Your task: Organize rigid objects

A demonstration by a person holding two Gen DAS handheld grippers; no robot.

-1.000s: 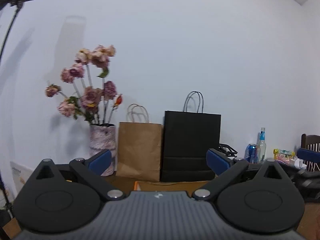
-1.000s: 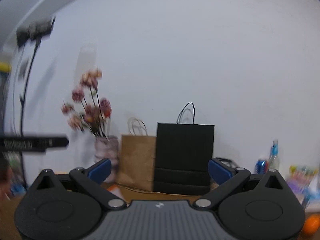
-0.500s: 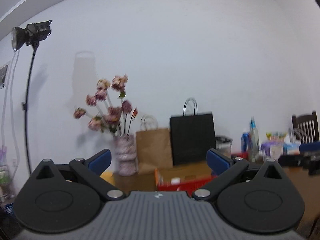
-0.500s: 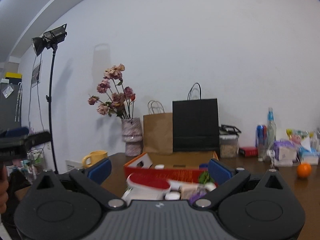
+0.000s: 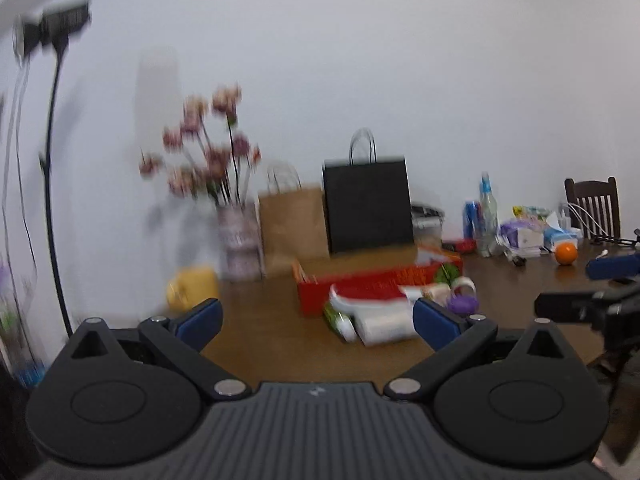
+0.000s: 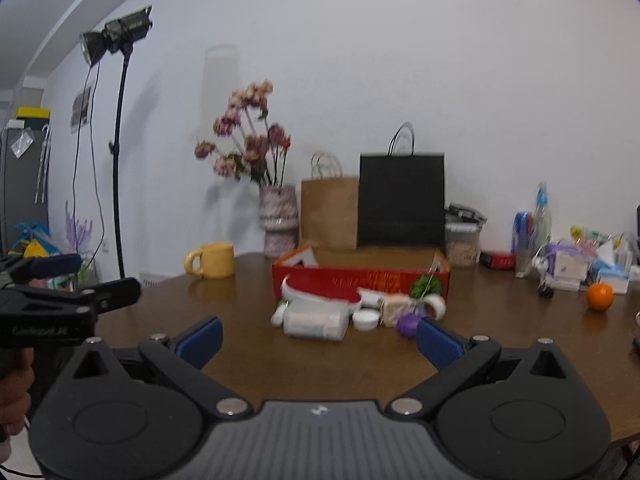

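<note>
Both handheld grippers are held above the near edge of the brown wooden table (image 6: 248, 360), the left gripper (image 5: 316, 318) and right gripper (image 6: 318, 338) each with blue-padded jaws spread wide and nothing between them. Farther in, a cluster of small containers, among them a clear plastic jar (image 6: 316, 320) lying on its side, is seen against the shallow red cardboard box (image 6: 360, 278). Behind stands a black paper bag (image 6: 402, 200).

Red box (image 6: 360, 280) has gold print on its near wall, too blurred to read. Left gripper (image 6: 48, 330) shows faint lettering, illegible.
</note>
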